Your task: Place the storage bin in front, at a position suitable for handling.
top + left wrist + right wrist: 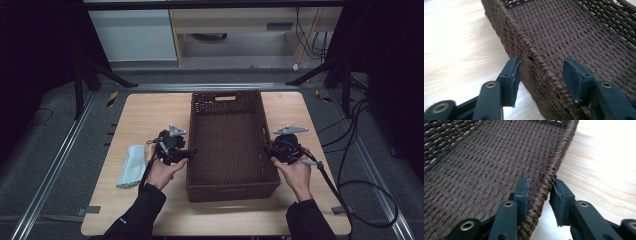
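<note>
Basket (231, 145) sits mid-table. Your left gripper (541, 75) straddles its left rim, pads not yet touching; right gripper (539, 195) nearly pinches the right rim. Seat both squarely before lifting level.

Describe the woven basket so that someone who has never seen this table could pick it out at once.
On the light wooden table, look to the middle, between the person's two hands. There stands the basket: dark brown, woven, rectangular and empty, with a cut-out handle slot in its far wall. Its one neighbour, a pale blue cloth, lies flat near the table's left edge, while the basket is deep, dark and has a gripper at each long rim.
</note>
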{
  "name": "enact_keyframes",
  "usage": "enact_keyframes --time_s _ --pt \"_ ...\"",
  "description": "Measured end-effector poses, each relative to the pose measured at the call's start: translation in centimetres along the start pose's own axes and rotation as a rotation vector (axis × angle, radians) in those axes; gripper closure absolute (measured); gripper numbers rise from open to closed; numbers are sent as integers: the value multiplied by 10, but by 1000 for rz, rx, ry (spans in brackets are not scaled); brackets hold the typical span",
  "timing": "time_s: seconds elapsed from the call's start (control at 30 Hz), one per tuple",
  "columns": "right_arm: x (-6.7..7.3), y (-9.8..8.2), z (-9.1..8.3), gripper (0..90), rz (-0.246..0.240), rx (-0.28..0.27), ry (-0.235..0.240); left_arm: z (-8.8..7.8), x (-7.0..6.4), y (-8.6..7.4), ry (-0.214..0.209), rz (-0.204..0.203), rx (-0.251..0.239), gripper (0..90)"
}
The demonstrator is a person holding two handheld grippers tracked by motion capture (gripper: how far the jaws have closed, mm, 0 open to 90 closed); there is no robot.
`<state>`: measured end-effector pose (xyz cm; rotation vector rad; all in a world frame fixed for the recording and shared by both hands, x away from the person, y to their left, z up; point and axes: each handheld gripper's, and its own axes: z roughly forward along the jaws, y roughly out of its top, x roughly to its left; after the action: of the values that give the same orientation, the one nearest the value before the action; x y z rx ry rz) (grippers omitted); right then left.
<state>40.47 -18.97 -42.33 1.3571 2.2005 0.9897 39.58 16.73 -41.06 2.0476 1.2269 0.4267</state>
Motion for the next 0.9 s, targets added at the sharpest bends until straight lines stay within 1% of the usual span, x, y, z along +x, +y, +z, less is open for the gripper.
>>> enact_keyframes --time_s 0.03,0.07,0.2,0.27,0.33,0.4,0.47,0.5,0.57,0.6,0.63,0.67,0.7,0.73,0.77,0.8,0.83,0.9 --pt "3 -1 -1 667 4 0 7 -1 2 -2 -3 -14 -2 495" --pt "7 -2 -1 663 3 -2 10 -3 4 -4 -5 -19 -1 502" --pt "18 -3 -2 661 1 -1 14 -8 6 -8 -6 -15 14 555" --pt "22 -3 -2 660 13 -5 19 -10 5 -10 5 2 37 581" --pt "25 -5 -2 658 20 -10 27 -11 5 -14 7 7 46 592" --pt "27 -5 -3 656 23 -13 31 -12 6 -19 -13 0 56 603" --pt "28 -6 -2 656 27 -16 37 -14 8 -22 -26 -14 42 596" --pt "29 -6 -2 657 26 -18 40 -15 9 -23 -26 -14 38 590" --pt "30 -4 0 658 20 -18 42 -15 10 -23 -10 -2 42 575" --pt "30 -3 1 657 17 -18 46 -15 10 -23 -10 -2 42 574" --pt "30 -2 3 656 17 -20 53 -14 12 -22 8 -2 48 574" --pt "30 -1 4 652 17 -21 59 -13 13 -21 14 -5 52 578" --pt "29 -1 4 644 16 -22 66 -12 14 -21 10 -15 52 578" --pt "28 0 5 632 14 -20 76 -11 14 -21 9 -19 54 577" --pt "28 0 5 632 14 -20 76 -11 14 -21 9 -19 54 578" --pt "24 1 5 596 25 -13 99 -10 13 -21 15 -19 54 581" --pt "22 2 6 577 34 -11 111 -9 13 -21 22 -13 54 582" --pt "19 5 7 559 62 -12 125 -9 13 -21 20 -13 59 586"
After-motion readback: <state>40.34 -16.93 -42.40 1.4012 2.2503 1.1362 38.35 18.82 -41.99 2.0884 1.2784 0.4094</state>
